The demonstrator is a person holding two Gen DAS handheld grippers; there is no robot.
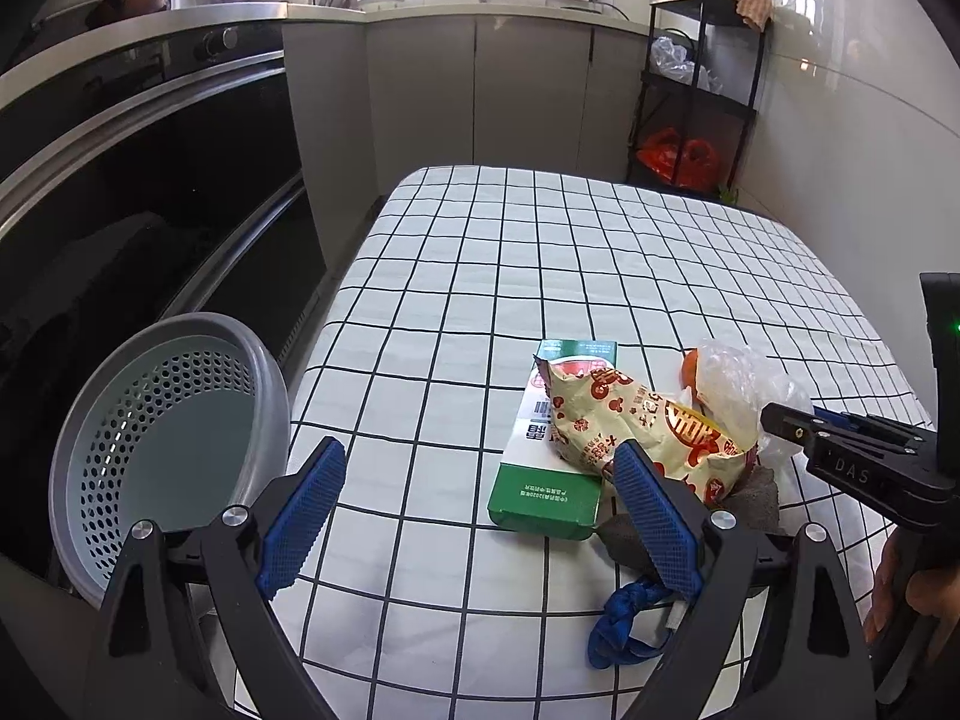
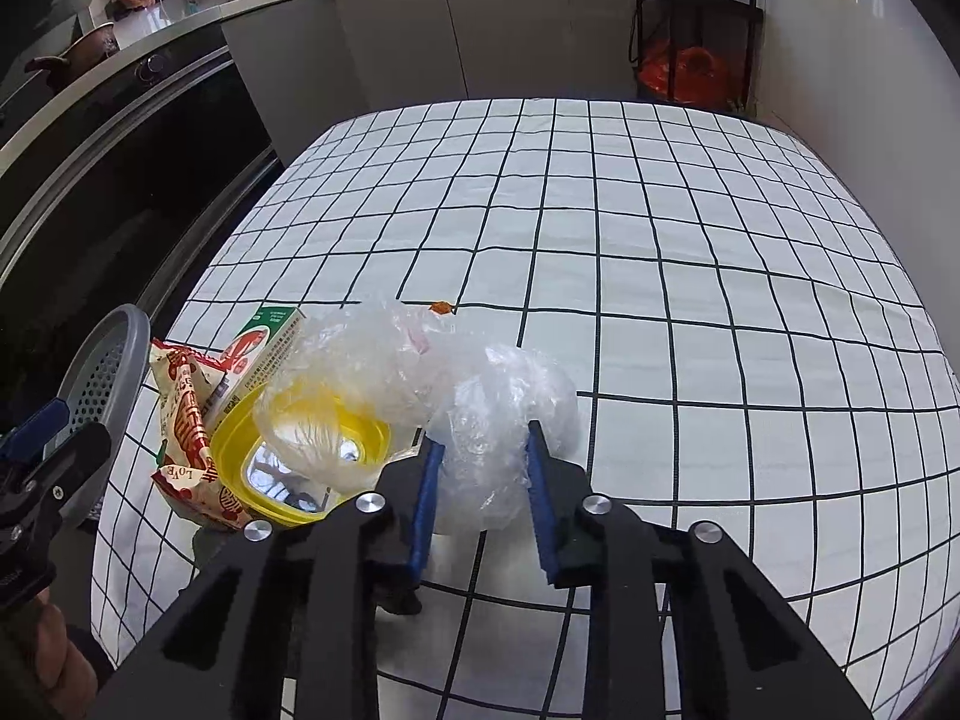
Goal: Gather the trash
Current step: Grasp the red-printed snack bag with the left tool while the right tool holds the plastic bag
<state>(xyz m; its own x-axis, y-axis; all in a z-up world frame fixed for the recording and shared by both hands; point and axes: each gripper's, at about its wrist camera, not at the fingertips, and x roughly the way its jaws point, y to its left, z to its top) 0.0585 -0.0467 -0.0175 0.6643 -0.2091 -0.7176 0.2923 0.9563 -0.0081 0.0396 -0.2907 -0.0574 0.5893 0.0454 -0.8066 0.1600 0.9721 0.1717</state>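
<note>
A small heap of trash lies on the checked tablecloth (image 1: 540,276): a crumpled clear plastic bag (image 2: 384,360), a printed snack bag (image 1: 636,420), a green-and-white carton (image 1: 540,480) and a yellow container (image 2: 234,450). My right gripper (image 2: 485,441) is shut on the near end of the plastic bag, and the film bulges between its blue pads. It enters the left wrist view from the right, with the right gripper (image 1: 780,420) at the bag (image 1: 732,384). My left gripper (image 1: 477,453) stands open just before the carton, with nothing between its pads.
A grey perforated basket (image 1: 156,438) sits at the table's left edge, beside a dark oven front (image 1: 150,180). A grey block (image 1: 756,498) and a blue braided strap (image 1: 624,618) lie near the heap. A black shelf rack (image 1: 696,90) holding bags stands at the far wall.
</note>
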